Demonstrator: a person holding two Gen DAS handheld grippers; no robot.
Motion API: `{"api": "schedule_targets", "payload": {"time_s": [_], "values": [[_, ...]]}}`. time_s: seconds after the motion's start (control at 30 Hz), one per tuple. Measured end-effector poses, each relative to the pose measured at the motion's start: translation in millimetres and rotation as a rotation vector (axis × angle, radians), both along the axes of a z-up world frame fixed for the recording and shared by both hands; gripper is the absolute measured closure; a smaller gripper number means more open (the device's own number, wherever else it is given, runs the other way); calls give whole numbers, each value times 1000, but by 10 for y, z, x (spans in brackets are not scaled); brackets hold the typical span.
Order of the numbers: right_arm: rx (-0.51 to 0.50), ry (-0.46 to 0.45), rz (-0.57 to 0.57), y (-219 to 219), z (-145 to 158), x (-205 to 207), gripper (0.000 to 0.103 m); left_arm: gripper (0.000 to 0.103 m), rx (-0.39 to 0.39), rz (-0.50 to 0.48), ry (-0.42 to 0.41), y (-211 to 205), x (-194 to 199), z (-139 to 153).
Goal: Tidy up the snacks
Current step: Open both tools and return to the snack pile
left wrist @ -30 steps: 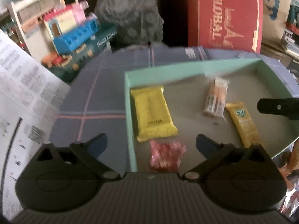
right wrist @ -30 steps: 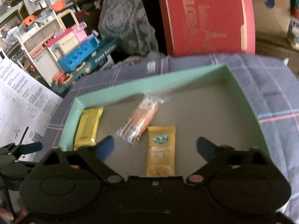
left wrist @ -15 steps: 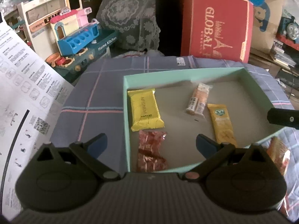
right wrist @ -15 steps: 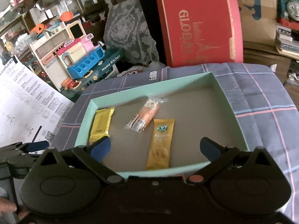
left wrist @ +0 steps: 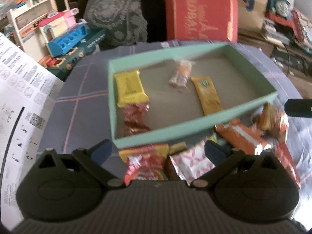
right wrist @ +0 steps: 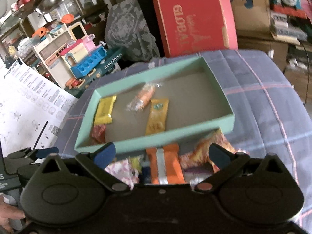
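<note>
Both the left gripper and right gripper hang wide open, empty. The orange snack bar lies near the green box: light, crinkly, slippery; grasp across its middle.

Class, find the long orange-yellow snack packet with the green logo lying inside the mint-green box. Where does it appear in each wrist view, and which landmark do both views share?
Left wrist view: the long orange-yellow snack packet lies right of centre in the mint-green box.
Right wrist view: it lies near the middle of the box.
Shared landmark: the red cardboard box standing behind.
</note>
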State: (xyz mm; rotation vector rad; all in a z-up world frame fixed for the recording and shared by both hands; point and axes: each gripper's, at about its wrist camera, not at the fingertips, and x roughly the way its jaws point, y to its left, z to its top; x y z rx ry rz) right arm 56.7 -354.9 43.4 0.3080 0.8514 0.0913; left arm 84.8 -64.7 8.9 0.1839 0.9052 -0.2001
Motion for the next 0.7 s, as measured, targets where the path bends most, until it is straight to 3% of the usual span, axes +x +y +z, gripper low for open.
{"api": "schedule_targets", "payload": {"time_s": [0.4,0.7], "values": [[31,74,-16,-94,-350,-70,0,0,128,-203,44,-390,-33,-469],[29,114,33,78,-559,206,18,0,165,-320,73,-597,56,-668]]}}
